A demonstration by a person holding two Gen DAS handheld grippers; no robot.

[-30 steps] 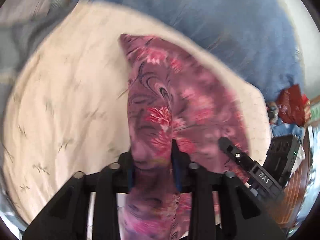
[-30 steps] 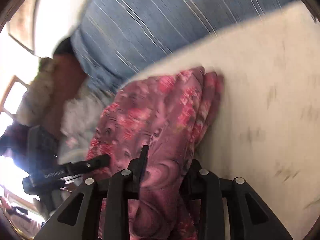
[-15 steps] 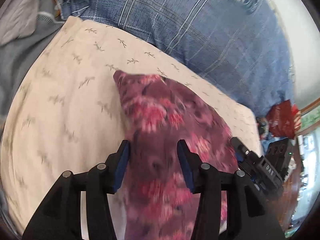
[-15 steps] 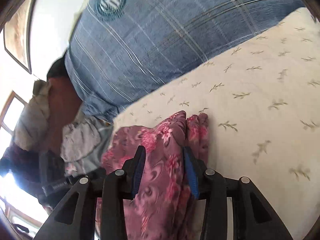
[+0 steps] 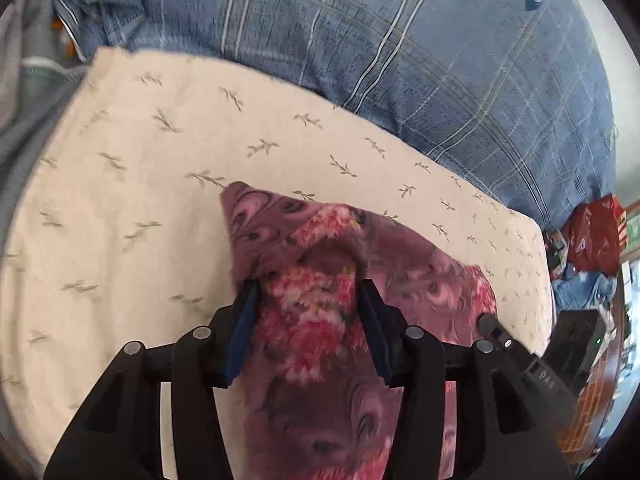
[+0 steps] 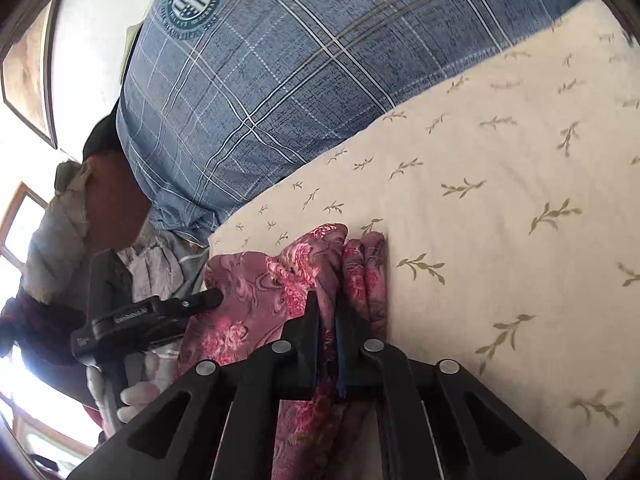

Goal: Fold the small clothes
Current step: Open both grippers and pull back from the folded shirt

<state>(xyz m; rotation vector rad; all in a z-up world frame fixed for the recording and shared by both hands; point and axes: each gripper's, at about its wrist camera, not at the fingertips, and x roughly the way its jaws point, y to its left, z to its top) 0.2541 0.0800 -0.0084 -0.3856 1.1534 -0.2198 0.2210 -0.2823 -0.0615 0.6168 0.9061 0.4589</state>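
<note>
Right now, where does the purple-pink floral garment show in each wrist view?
Left wrist: purple-pink floral garment lower centre, running between the left gripper fingers.
Right wrist: garment lower centre-left, pinched by the right gripper.
Shared landmark: blue plaid pillow across the top.

Left gripper (image 5: 306, 292) spread wide, purple floral fleece garment (image 5: 320, 320) bunched between its fingers; garment rests on cream leaf-print sheet (image 5: 160, 184). Blue plaid pillow (image 5: 400, 52) lies behind.

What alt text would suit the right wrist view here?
The right gripper, jaws nearly shut, pinches a fold of the purple floral garment lying on a cream leaf-print cloth. The left gripper reaches in from the left; a blue plaid pillow lies behind.
</note>
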